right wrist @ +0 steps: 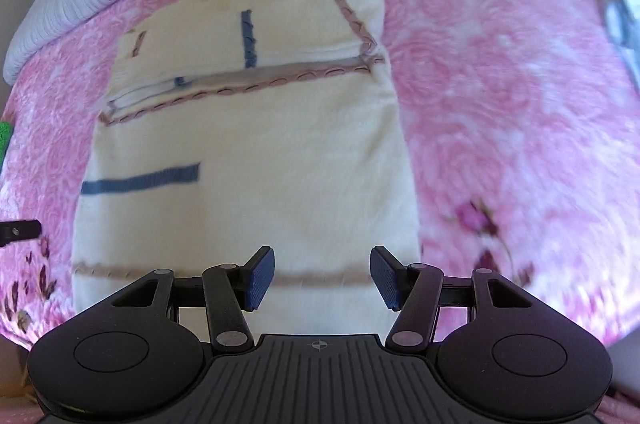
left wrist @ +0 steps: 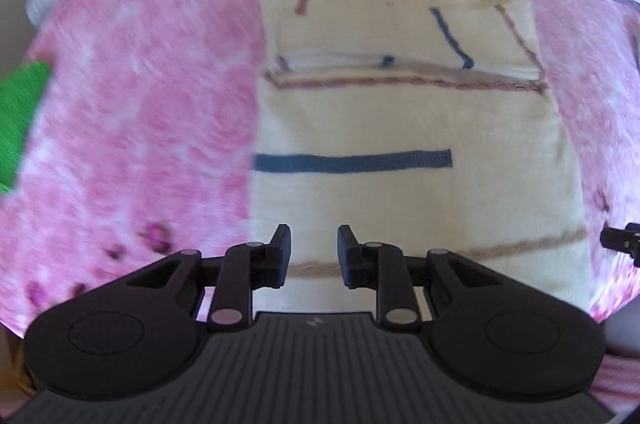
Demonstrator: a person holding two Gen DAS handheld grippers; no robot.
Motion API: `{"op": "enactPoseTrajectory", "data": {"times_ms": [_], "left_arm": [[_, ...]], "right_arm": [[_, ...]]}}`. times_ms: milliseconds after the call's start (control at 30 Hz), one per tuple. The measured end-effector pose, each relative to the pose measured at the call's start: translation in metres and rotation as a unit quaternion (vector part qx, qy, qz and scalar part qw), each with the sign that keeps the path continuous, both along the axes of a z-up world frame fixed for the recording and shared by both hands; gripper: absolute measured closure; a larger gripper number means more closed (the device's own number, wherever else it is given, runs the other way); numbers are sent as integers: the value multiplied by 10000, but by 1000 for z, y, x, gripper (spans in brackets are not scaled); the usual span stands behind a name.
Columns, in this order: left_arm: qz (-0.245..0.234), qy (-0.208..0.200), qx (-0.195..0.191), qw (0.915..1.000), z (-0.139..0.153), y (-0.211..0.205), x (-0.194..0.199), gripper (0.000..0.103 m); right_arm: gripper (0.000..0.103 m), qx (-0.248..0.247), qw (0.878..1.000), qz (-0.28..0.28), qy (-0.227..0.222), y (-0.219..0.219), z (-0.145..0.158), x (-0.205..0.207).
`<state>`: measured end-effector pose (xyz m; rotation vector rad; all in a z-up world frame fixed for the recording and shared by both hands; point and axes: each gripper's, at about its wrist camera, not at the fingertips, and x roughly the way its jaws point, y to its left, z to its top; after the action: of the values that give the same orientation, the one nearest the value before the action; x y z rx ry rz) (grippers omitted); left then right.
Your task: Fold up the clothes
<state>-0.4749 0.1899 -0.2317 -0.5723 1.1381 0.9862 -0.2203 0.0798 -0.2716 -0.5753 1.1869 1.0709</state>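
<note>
Right now a cream sweater [right wrist: 248, 128] is lying flat on the pink blanket [right wrist: 500, 84] of the bed, its sleeves folded in across the chest. Both the left gripper [left wrist: 314, 254] and the right gripper [right wrist: 322, 276] are hovering over its hem, jaws apart, holding nothing.
</note>
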Motion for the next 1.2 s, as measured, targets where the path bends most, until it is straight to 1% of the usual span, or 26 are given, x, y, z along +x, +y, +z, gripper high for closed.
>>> {"op": "enactPoseTrajectory", "data": {"times_ms": [133, 233, 333, 433, 600, 767, 900, 1200], "left_arm": [[-117, -225, 353, 9991, 48, -35, -36, 76], [-199, -349, 531, 9978, 76, -60, -59, 73], [-246, -457, 581, 9970, 96, -82, -76, 72], [-294, -550, 547, 9966, 108, -102, -86, 71], [-408, -633, 551, 9956, 115, -126, -91, 71], [-594, -552, 400, 9959, 106, -145, -89, 69], [-609, -529, 335, 9962, 102, -154, -97, 69], [-543, -518, 246, 9969, 102, -164, -116, 69]], "right_arm": [[46, 256, 9992, -245, -168, -37, 39, -44], [46, 398, 9987, -243, -215, -59, 64, -73], [46, 459, 9984, -213, -255, -80, 82, -96], [46, 547, 9981, -208, -205, -97, 96, -111], [46, 575, 9981, -136, -195, -117, 109, -129], [46, 602, 9979, -160, -188, -132, 114, -136], [46, 592, 9977, -196, -268, -142, 117, -142], [46, 409, 9987, -126, -267, -164, 113, -155]]}}
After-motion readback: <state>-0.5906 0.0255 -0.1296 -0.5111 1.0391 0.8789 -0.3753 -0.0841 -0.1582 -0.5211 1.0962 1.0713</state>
